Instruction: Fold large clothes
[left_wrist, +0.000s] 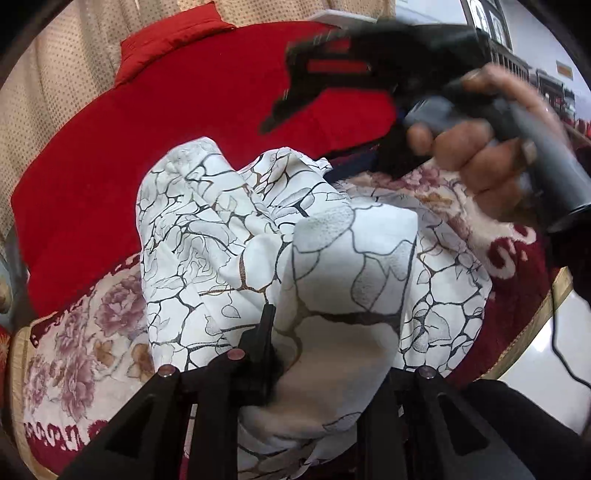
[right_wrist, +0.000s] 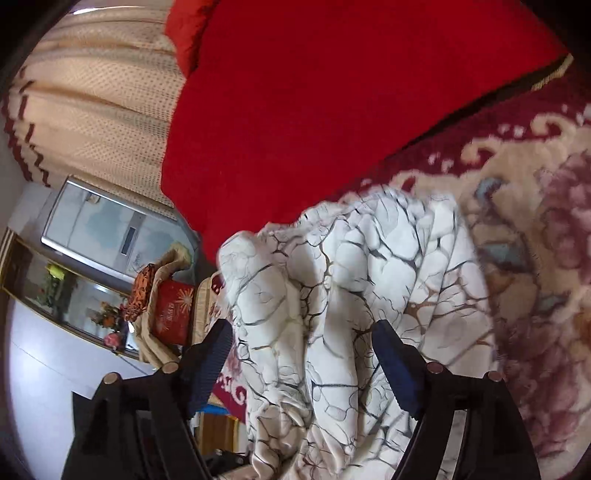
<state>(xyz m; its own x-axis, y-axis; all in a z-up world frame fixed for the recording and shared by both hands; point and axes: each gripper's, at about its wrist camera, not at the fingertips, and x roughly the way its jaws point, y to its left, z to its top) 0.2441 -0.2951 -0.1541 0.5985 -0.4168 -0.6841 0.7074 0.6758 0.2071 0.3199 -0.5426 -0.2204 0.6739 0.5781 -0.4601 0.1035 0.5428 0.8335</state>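
The large garment (left_wrist: 221, 229) is white cloth with a dark crackle print, bunched on the bed. In the left wrist view my left gripper (left_wrist: 291, 332) is shut on a fold of it. One dark finger (left_wrist: 266, 328) shows, and the other is hidden under the draped cloth. My right gripper (left_wrist: 291, 85) is blurred at the upper right, held by a hand (left_wrist: 480, 147) above the far end of the cloth, jaws apart. In the right wrist view the right gripper (right_wrist: 301, 332) is open. The garment (right_wrist: 369, 258) lies between and below its fingers, and the pads do not press on it.
A red cover (left_wrist: 147, 147) (right_wrist: 314, 110) lies behind the garment. Under it is a floral blanket (left_wrist: 74, 332) (right_wrist: 535, 258) with a maroon border. Beige dotted curtains (right_wrist: 92, 110) hang at the back. Off the bed's edge are a red box (right_wrist: 171, 314), a standing white unit (right_wrist: 103, 229) and pale floor (right_wrist: 37, 369).
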